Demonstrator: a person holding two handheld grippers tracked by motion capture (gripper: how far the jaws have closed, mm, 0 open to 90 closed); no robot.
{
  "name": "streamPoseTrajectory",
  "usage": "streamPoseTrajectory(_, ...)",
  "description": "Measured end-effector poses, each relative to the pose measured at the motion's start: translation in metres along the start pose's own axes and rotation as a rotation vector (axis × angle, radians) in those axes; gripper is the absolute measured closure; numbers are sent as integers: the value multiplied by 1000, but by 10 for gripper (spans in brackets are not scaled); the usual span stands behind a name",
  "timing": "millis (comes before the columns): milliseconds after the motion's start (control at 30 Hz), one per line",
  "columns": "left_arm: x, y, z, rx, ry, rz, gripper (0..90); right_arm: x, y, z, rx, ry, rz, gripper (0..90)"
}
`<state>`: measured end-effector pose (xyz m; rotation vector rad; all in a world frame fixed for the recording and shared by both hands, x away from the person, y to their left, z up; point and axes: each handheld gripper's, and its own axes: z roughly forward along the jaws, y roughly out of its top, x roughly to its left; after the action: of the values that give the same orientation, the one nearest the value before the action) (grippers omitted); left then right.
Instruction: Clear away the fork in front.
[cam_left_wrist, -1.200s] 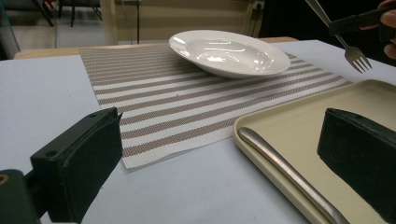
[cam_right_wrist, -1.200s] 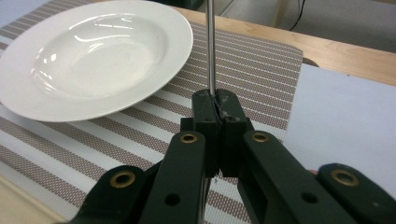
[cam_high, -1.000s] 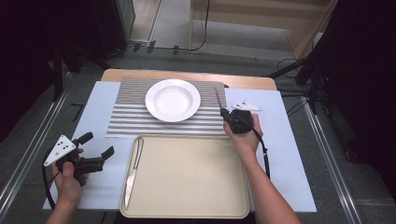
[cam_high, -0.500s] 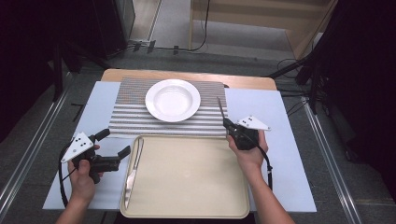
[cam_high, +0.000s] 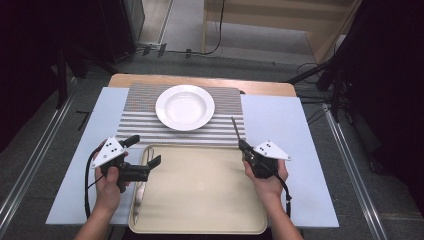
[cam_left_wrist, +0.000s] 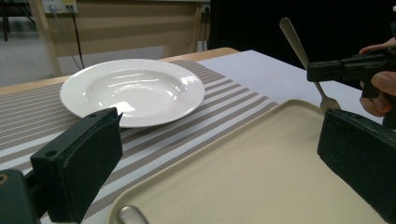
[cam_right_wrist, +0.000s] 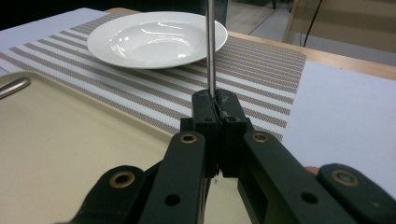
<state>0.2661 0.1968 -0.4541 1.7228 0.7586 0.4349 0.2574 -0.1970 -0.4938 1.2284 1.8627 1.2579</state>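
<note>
Right gripper (cam_high: 243, 145), jaws clamped on a fork (cam_high: 235, 130) lifted above the tray's (cam_high: 200, 220) right edge (placement pending); left gripper (cam_high: 145, 152), jaws wide, over the knife (cam_high: 141, 187) at the tray's left edge.

The left gripper (cam_high: 145, 152) is hovering over the left edge of the tray (cam_high: 200, 220) with fingers wide apart; the right gripper (cam_high: 245, 148), at its right edge, is clamping its fingers tight.

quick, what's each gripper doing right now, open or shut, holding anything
Left gripper: open, holding nothing.
Right gripper: shut on the fork, handle sticking up past the jaws.
</note>
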Motion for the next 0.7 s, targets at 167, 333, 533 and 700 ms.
streamPoseTrajectory(167, -11, 7, 12, -3, -32, -15, 0, 6, -5, -11, -16, 28, 13, 900)
streamPoseTrajectory(333, -17, 11, 20, -25, -62, -65, 0, 22, -8, -21, -43, 25, -10, 898)
streamPoseTrajectory(533, -21, 10, 24, -9, -91, -60, 0, 38, -8, -24, -67, 49, -37, 898)
streamPoseTrajectory(700, -27, 10, 26, -23, -122, -88, 0, 56, -7, -23, -76, 61, -72, 897)
